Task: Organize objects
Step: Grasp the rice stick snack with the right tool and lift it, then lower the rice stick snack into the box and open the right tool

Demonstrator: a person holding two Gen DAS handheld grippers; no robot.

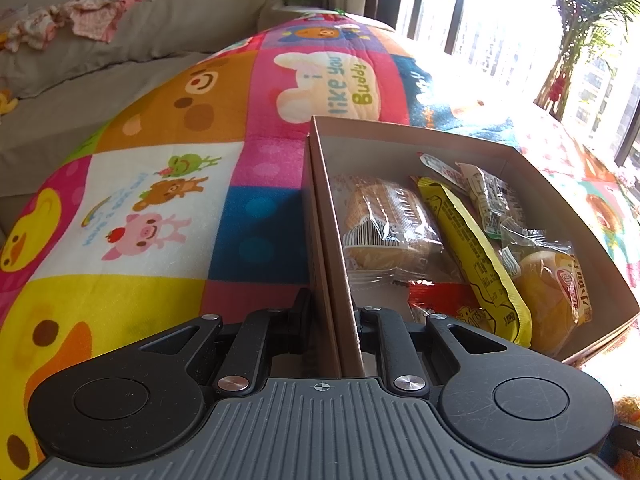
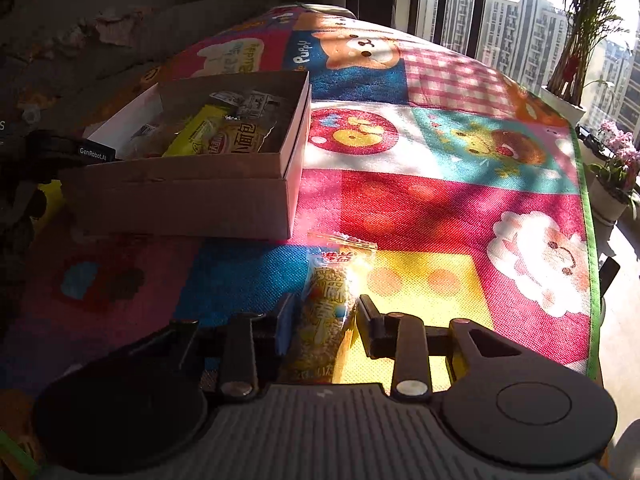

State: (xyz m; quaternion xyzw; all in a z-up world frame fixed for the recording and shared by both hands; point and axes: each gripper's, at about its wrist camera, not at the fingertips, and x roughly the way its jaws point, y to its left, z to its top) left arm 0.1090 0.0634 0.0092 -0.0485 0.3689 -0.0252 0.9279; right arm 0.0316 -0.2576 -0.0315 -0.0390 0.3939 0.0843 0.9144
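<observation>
A brown cardboard box [image 1: 400, 136] sits on the cartoon blanket and holds several wrapped snacks: a bread pack [image 1: 384, 224], a yellow bar [image 1: 476, 256] and a bun [image 1: 552, 288]. My left gripper [image 1: 332, 312] is shut on the box's left wall. The box also shows in the right wrist view [image 2: 192, 196], with the left gripper [image 2: 60, 148] at its far left side. My right gripper [image 2: 324, 320] has its jaws around a yellow snack packet [image 2: 332, 296] that lies on the blanket in front of the box; the fingers touch its sides.
The colourful patchwork blanket [image 2: 440, 208] covers the table. A grey sofa [image 1: 120, 60] with pink clothes stands behind on the left. Windows and potted plants [image 2: 576, 80] are beyond the table's right edge.
</observation>
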